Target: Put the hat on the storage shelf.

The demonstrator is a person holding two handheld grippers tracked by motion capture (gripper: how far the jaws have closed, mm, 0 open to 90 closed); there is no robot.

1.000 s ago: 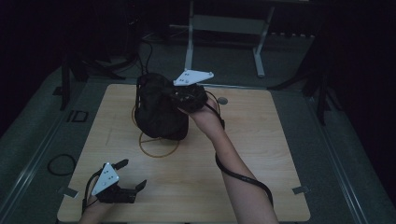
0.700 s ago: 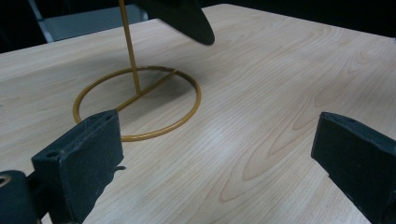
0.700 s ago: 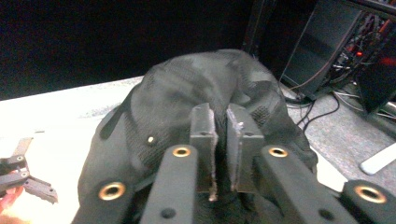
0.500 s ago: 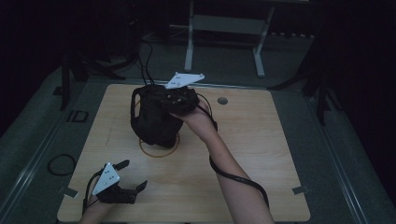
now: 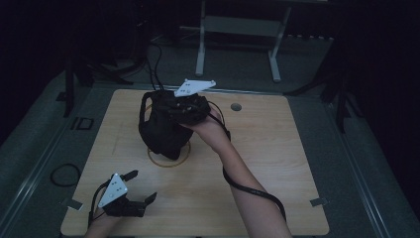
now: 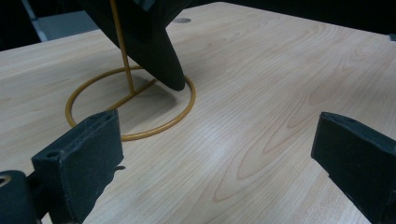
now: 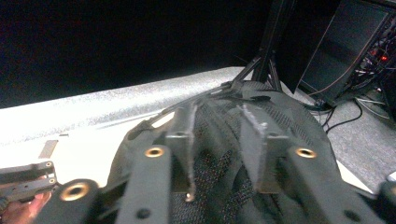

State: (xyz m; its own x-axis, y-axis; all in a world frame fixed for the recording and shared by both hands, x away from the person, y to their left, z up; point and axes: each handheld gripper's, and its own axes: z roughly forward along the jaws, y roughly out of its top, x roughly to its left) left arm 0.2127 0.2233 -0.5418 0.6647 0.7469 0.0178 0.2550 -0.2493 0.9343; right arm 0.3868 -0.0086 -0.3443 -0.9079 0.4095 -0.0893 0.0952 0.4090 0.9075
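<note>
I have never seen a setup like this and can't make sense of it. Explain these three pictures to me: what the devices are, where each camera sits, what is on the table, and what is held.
There is no robot here. A person holds a black two-jaw hand gripper in each hand, and each gripper carries its own camera.

The high view looks down on a pale wooden table. The right gripper is raised over the middle of it, shut on the top of a black mesh cap. The cap sits over a thin yellow wire stand with a ring base; whether it is quite clear of the stand, I cannot tell.

The left gripper rests low near the table's front edge, jaws wide apart, holding nothing.

The left gripper view looks along those open jaws toward the ring base and the cap's brim. The right gripper view looks along its jaws pinching the mesh.
</note>
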